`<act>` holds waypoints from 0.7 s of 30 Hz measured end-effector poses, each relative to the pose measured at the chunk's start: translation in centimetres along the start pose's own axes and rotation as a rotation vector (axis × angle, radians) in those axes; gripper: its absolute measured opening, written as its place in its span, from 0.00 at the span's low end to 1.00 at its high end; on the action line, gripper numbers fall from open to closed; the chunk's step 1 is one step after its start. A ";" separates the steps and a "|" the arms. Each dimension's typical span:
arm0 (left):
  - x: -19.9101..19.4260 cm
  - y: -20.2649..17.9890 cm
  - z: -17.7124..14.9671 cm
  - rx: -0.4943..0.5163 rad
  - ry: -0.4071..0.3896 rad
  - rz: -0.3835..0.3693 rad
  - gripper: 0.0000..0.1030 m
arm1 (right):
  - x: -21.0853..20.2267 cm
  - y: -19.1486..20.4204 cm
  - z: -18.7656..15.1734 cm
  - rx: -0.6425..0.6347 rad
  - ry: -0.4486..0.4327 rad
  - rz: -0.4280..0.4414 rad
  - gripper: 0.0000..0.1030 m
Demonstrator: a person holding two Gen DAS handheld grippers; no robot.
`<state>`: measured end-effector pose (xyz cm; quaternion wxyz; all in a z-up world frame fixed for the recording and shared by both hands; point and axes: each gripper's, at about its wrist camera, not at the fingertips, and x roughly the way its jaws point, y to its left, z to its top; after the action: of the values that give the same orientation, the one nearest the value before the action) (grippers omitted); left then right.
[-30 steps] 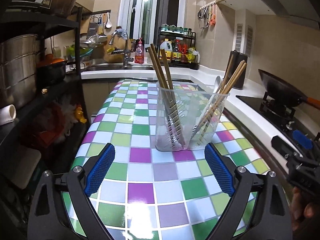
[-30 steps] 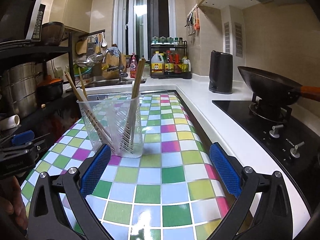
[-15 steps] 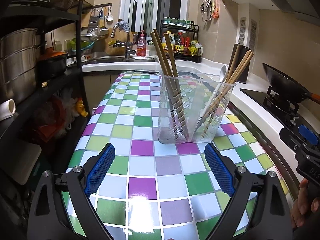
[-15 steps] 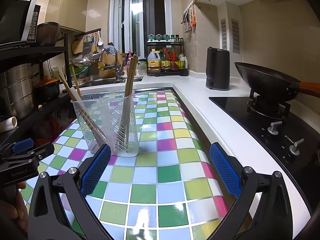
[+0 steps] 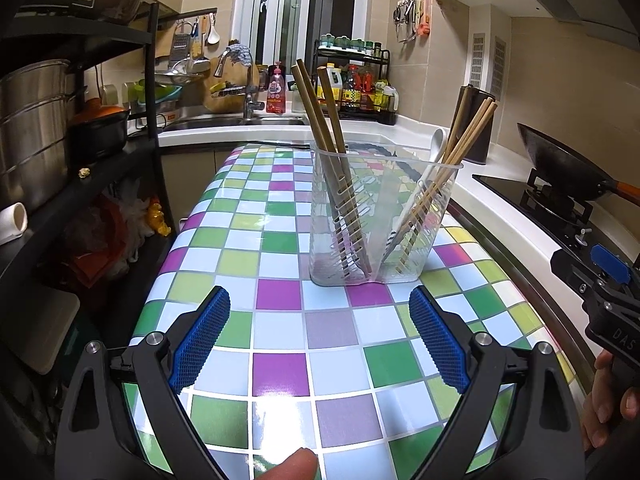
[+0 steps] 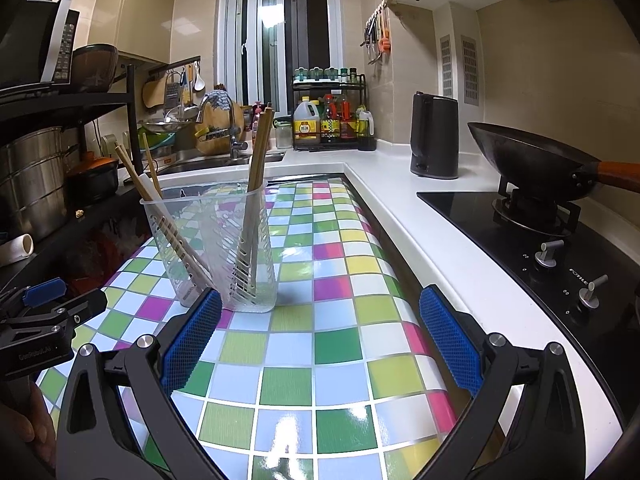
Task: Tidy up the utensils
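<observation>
A clear plastic utensil holder point(image 5: 380, 216) point(image 6: 212, 248) stands upright on the checkered table cover point(image 5: 280, 320). Wooden chopsticks point(image 5: 328, 140) lean in its left compartment, more chopsticks point(image 5: 460, 148) and a white spoon point(image 5: 438, 140) in the right one. My left gripper point(image 5: 320, 340) is open, short of the holder, with nothing between its fingers. My right gripper point(image 6: 320, 336) is also open and empty, the holder just beyond its left finger point(image 6: 192, 340). In the right wrist view the chopsticks point(image 6: 260, 148) rise from the holder.
A black rack point(image 5: 80, 128) with steel pots lines the left. Sink and faucet point(image 5: 248, 100) and a bottle rack point(image 5: 352, 84) sit at the back. A black kettle point(image 6: 434, 136), the stove and a wok point(image 6: 528, 164) are on the right counter.
Both grippers have drawn slightly closer to the holder, which looks larger and higher in each view. Both stay open. A fingertip has come into the bottom of the left wrist view.
</observation>
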<state>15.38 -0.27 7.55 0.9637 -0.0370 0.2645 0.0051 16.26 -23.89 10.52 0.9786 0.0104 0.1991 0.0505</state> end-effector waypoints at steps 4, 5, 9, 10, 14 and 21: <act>0.2 0.0 0.0 -0.002 0.009 0.000 0.86 | 0.0 0.0 0.0 -0.001 0.001 -0.001 0.95; 0.2 0.0 0.0 -0.002 0.010 0.001 0.86 | 0.0 0.0 0.0 0.001 0.002 -0.001 0.95; 0.2 0.0 0.0 0.000 0.010 -0.003 0.86 | 0.0 -0.1 0.0 0.002 0.001 -0.002 0.95; 0.2 -0.1 0.0 0.000 0.010 -0.003 0.86 | 0.0 -0.1 0.0 0.002 0.002 -0.001 0.95; 0.2 -0.2 0.0 0.004 0.009 -0.006 0.86 | 0.0 0.0 0.0 -0.002 0.004 -0.002 0.95; 0.2 -0.2 0.1 0.003 0.011 -0.018 0.86 | 0.1 0.0 0.0 -0.003 0.005 0.000 0.95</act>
<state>15.56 -0.47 7.52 0.9623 -0.0381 0.2694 -0.0039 16.34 -23.86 10.52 0.9782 0.0086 0.2015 0.0506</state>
